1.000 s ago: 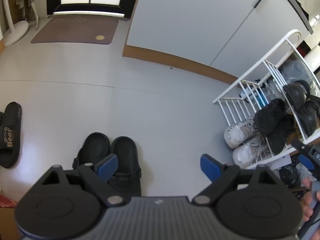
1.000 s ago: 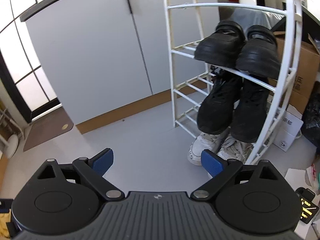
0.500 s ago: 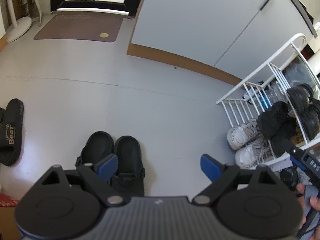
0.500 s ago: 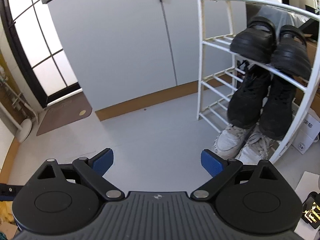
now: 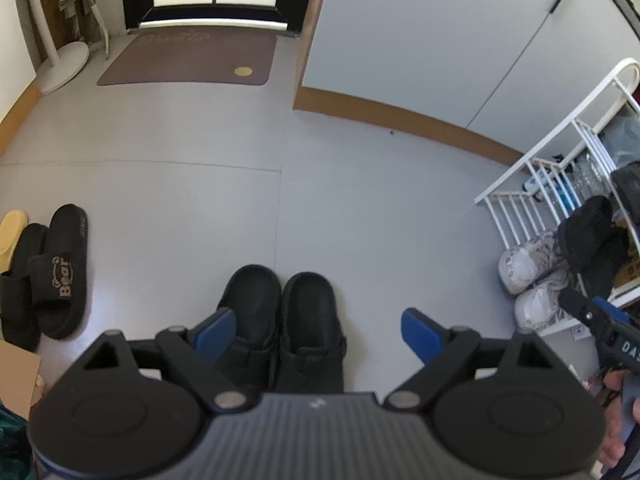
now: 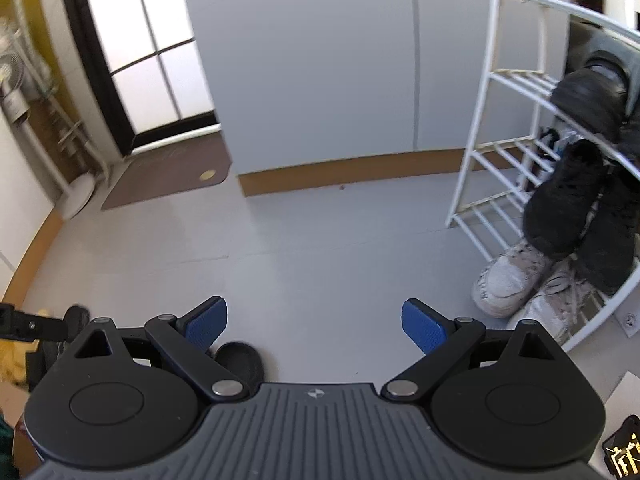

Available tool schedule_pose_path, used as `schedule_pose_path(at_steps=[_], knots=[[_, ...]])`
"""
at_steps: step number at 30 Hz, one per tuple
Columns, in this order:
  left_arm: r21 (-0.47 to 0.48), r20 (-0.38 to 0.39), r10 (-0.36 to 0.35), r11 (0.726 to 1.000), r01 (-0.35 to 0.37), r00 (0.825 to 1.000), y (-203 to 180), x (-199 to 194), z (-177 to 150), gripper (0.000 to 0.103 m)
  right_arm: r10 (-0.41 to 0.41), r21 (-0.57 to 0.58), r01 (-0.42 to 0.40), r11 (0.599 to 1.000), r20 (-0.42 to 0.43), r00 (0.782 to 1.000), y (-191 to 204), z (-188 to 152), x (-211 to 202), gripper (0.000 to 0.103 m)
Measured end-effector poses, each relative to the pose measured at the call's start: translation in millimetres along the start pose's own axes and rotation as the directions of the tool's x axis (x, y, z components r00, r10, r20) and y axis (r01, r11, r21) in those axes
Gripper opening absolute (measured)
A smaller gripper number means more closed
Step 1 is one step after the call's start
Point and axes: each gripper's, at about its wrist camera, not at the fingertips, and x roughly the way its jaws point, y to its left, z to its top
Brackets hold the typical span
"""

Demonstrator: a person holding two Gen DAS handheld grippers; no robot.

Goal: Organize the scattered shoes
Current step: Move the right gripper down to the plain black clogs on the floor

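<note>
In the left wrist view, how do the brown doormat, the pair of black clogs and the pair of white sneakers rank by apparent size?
1. brown doormat
2. pair of black clogs, though nearness to the camera may enlarge it
3. pair of white sneakers, partly hidden

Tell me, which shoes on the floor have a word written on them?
The black slide sandals by the left edge of the left wrist view: "Bear" is printed in gold on the strap. The black clogs in front of the left gripper are plain.

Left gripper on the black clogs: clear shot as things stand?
Probably yes. The left gripper is open and empty, angled down right over the black clogs, which sit side by side on bare floor. Nothing lies between; the slippers sit well aside.
</note>
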Motion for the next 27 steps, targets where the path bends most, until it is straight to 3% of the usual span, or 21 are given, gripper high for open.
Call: schedule_pose_path(at_steps=[5, 12, 22, 27], knots=[[-0.006, 0.004, -0.008, 1.000, 0.008, 1.000, 1.5, -4.1, -0.5, 0.091, 0.004, -0.027, -0.006, 1.000, -0.057, 0.998, 18.5, -10.5, 14.9, 0.097], [0.025, -0.029, 0.003, 1.000, -0.002, 1.000, -8.3, 9.1, -3.0, 0.090, 0.057, 0.050, -0.050, 0.998, -0.164, 0.985, 28.0, -29.4, 46.8, 0.092], [0.041, -0.136, 0.055, 0.998, -0.050, 0.989, -2.9, 48.1, -6.7, 0.089, 0.119, 0.146, -0.092, 0.985, -0.188, 0.975, 22.0, -40.0, 72.6, 0.091], [0.052, -0.150, 0.067, 0.997, -0.060, 0.986, -3.7, 51.5, -7.0, 0.089, 0.128, 0.147, -0.099, 0.984, -0.209, 0.969, 27.1, -50.1, 89.3, 0.091]])
